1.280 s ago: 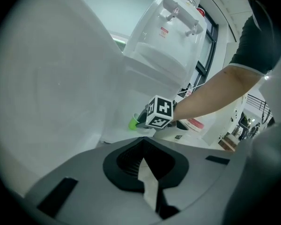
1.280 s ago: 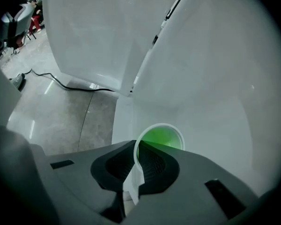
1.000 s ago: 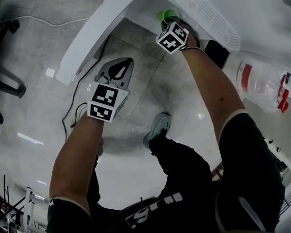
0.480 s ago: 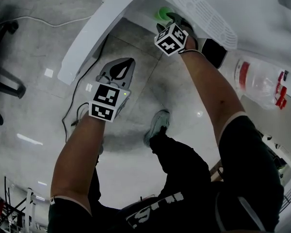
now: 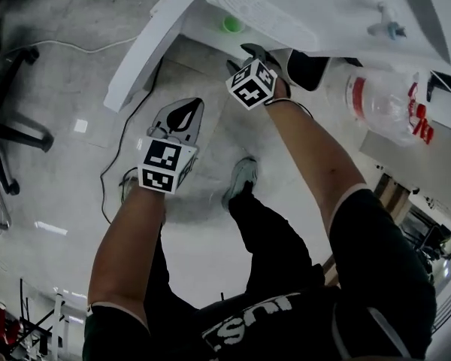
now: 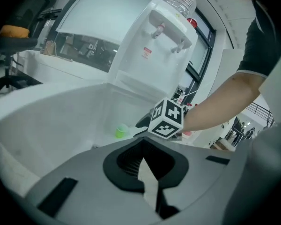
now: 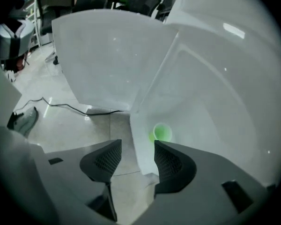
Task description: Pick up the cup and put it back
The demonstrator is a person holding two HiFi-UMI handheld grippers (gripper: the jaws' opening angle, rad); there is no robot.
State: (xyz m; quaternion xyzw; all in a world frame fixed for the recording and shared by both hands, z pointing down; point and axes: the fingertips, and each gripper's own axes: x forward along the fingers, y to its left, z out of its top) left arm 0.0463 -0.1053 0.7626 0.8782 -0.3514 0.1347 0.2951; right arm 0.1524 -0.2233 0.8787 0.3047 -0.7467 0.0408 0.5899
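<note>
Zero grip now at the right gripper (image 7: 133, 161): spread to full width, with only floor and a white edge showing through the gap. Was clamped at the cup (image 7: 161, 132) a second ago, right up against it; has since let go and pulled back a little. Leaves the cup standing upright and alone on the bottom of the cabinet (image 7: 215, 102), just past the right-hand pad and apart from it. Reads as the put-back already made, so probably nothing left but to draw clear. Pressed together at the left gripper (image 6: 143, 165), with nothing inside, hanging low over the floor well short of the cabinet, much as it was a second ago.

Dark ribbed rubber on the pads (image 7: 166, 163), set in matte grey shells with rounded shoulders. Small, round-mouthed, translucent green plastic for the cup; looks light, and likely easy to tip with a careless brush. Smooth white moulded plastic all round it: curved cabinet walls, and a flat door (image 7: 103, 55) swung open to the left. Beyond that, glossy pale tile floor (image 7: 51, 93), reflective, with a thin black cable (image 7: 70, 107) trailing across.
</note>
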